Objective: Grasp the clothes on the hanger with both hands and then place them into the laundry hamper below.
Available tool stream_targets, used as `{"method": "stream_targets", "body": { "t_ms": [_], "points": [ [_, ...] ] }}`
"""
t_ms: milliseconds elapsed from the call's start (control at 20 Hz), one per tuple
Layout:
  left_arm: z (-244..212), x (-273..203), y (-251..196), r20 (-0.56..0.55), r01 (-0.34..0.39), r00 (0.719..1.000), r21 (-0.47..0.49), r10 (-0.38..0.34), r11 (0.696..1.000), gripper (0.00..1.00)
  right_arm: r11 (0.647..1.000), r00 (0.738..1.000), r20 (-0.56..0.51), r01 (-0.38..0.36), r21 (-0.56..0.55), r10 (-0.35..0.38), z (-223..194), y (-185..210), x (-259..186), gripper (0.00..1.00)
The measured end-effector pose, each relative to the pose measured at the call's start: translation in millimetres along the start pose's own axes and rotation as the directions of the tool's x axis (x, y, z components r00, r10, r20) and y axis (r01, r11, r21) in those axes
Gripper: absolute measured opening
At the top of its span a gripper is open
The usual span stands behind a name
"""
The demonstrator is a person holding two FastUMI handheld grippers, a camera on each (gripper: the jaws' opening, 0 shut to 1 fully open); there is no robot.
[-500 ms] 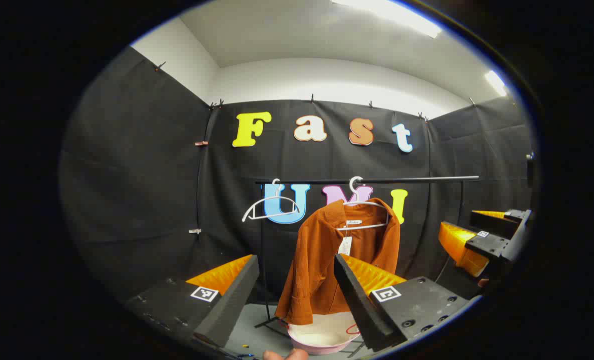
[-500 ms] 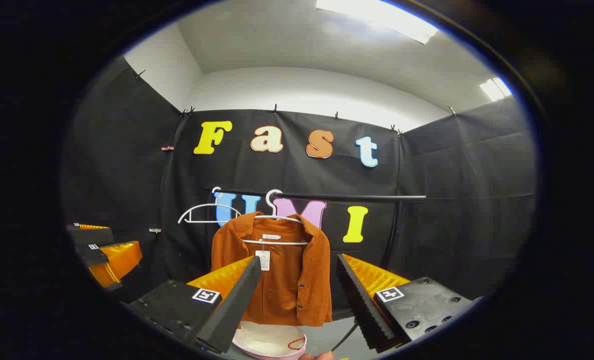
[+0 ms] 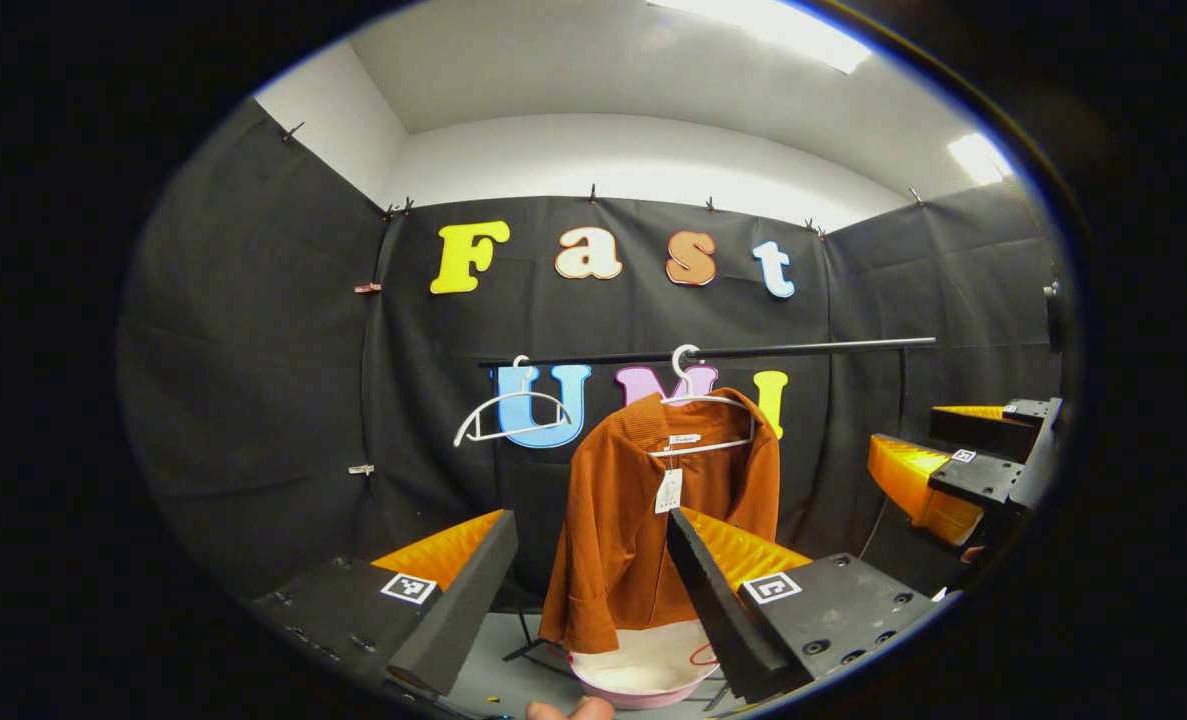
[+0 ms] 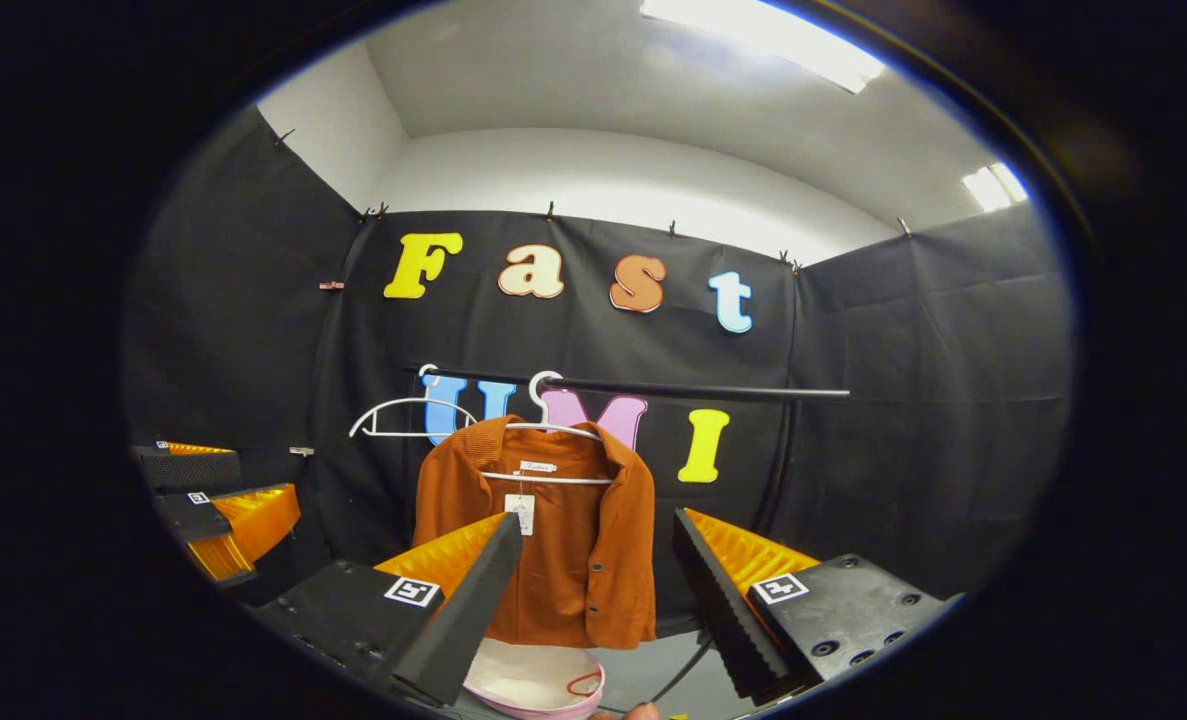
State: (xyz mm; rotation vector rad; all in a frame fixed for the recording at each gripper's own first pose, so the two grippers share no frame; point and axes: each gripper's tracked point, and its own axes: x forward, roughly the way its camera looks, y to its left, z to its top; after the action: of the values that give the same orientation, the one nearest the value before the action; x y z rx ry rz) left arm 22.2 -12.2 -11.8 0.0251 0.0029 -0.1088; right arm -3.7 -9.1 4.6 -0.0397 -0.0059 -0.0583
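Left gripper (image 3: 593, 600) and right gripper (image 4: 593, 600) both stood wide apart, holding nothing. Shirt (image 3: 653, 520) hung lengthwise downward on hanger (image 3: 698, 400), front facing them, above hamper (image 3: 643, 672).

We can read no text here. The neck label (image 3: 682, 440) inside the shirt (image 3: 623, 530), at mid-frame, carries script too small to make out, and the hang tag (image 3: 667, 491) below it looks blank. Square coded markers (image 3: 772, 587) sit on the gripper fingers, low in the frame.
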Motion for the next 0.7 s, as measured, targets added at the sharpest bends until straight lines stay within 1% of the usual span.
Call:
{"method": "stream_targets", "body": {
  "t_ms": [100,250,450,700],
  "points": [
    [1.9,8.7,-2.4,0.008,0.012,1.0,0.008,-0.013,1.0,0.95,1.0,1.0,0.008,0.017,0.019,-0.017,0.5,-3.5,3.7,0.97],
    [7.3,22.0,-2.7,0.032,0.003,0.999,0.012,-0.003,1.0,0.95,0.998,0.999,0.004,0.044,0.038,-0.045,-4.5,-14.9,15.2,0.97],
    [12.4,42.2,-9.1,0.054,-0.008,0.999,0.019,0.007,1.0,0.95,0.997,0.999,0.006,0.04,0.068,-0.041,-8.5,-20.3,36.2,0.97],
    [3.2,79.9,-27.5,0.033,-0.011,0.999,0.022,0.01,1.0,0.95,0.996,1.0,-0.004,0.018,0.083,-0.017,-23.1,-22.6,69.8,0.97]
  ]
}}
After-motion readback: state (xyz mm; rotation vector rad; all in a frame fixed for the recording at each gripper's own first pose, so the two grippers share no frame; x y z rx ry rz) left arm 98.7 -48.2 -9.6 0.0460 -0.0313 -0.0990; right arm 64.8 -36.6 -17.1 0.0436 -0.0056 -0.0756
